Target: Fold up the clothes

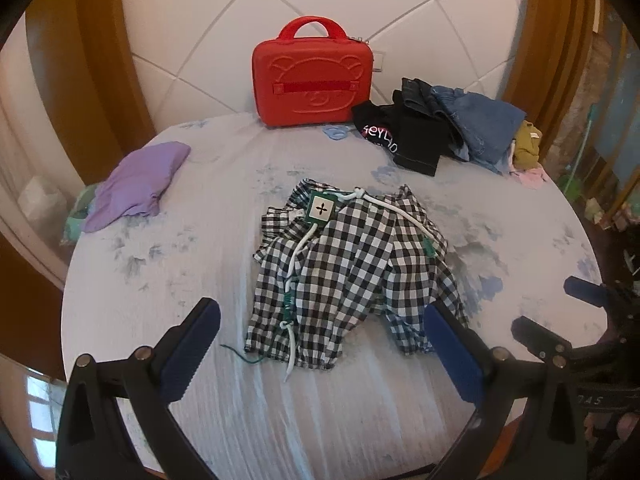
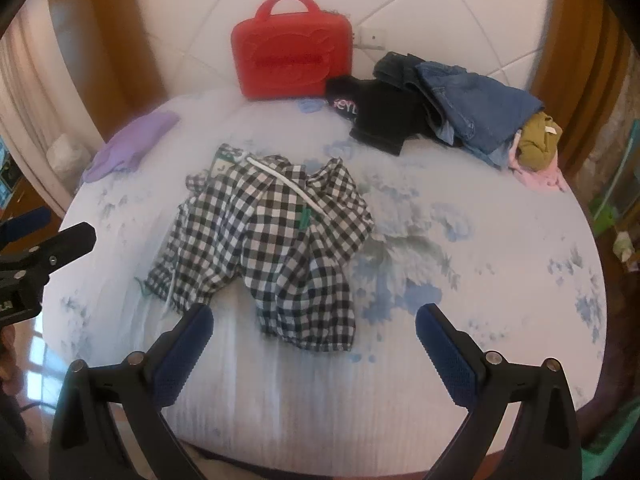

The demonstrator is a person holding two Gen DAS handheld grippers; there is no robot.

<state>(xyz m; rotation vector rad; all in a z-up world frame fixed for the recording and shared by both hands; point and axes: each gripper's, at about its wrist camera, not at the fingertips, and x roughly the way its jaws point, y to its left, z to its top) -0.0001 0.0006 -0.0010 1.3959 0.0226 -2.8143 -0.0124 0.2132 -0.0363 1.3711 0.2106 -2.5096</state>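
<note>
Checked shirt (image 1: 348, 272) lies rumpled mid-table (image 2: 500, 280), not yet neatly folded. Left gripper (image 1: 320, 344) and right gripper (image 2: 314, 344) hover near its hem, both spread wide, empty. Purple garment (image 1: 136, 184) at left edge, possibly folded. Unsorted pile (image 2: 452, 112) waits beside red case (image 1: 314, 80).

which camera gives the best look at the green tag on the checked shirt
The left wrist view: the green tag faces the camera, its white square and black cross mark sharp, at the checked shirt collar. In the right wrist view it is blurred and partly hidden.
</note>
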